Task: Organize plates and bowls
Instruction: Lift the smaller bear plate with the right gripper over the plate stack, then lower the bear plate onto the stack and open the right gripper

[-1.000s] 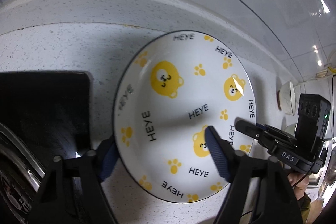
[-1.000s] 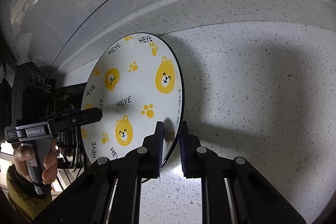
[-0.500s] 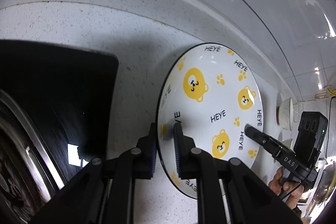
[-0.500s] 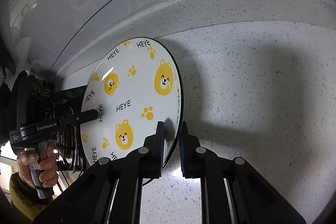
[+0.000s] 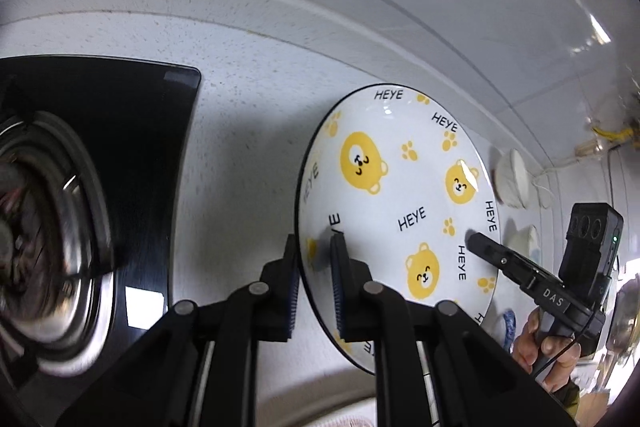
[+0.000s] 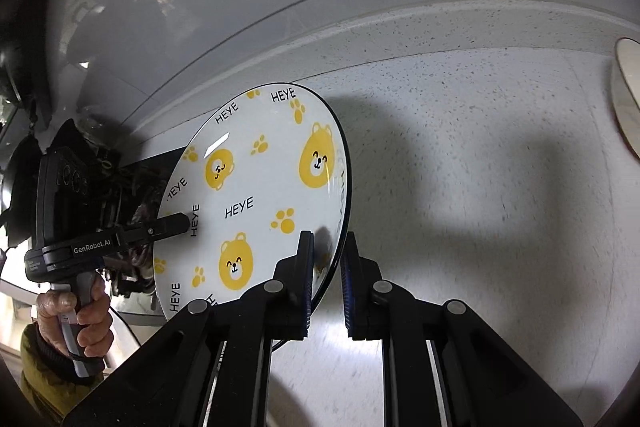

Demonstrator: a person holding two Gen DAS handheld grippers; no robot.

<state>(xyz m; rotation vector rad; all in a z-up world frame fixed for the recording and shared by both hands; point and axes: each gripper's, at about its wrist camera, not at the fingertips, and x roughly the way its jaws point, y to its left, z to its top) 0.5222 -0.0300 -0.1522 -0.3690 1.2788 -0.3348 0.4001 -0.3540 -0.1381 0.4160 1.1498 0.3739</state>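
**Over the speckled counter: bear plate gripped on both rims**

Between your two tools, the round white ceramic plate with yellow bear faces, paw prints and black "HEYE" lettering [image 5: 404, 211] is tilted up on edge above the speckled white stone countertop [image 5: 248, 99]. Your left gripper [image 5: 314, 281] is clamped on the plate's left rim: one blue-padded finger sits behind the dark rim, the other presses the printed face. Your right gripper [image 6: 326, 277] straddles the opposite rim of the same plate [image 6: 256, 203]; its left finger lies against the printed face, while a sliver of space shows by the right finger, so you can't be sure from this view that it is fully clenched.

To your left, the black glass cooktop [image 5: 132, 131] carries a steel burner ring [image 5: 52, 239] that reads blurred. Beyond the plate's right side, two small white bowls [image 5: 514, 179] sit on the counter near the wall, one farther back than the other. A round pale dish with a brown rim [image 6: 626, 95] lies at the far right edge of the right wrist view. Your bare hand [image 6: 76, 315] wraps the left tool's handle, with an olive sleeve at the wrist.
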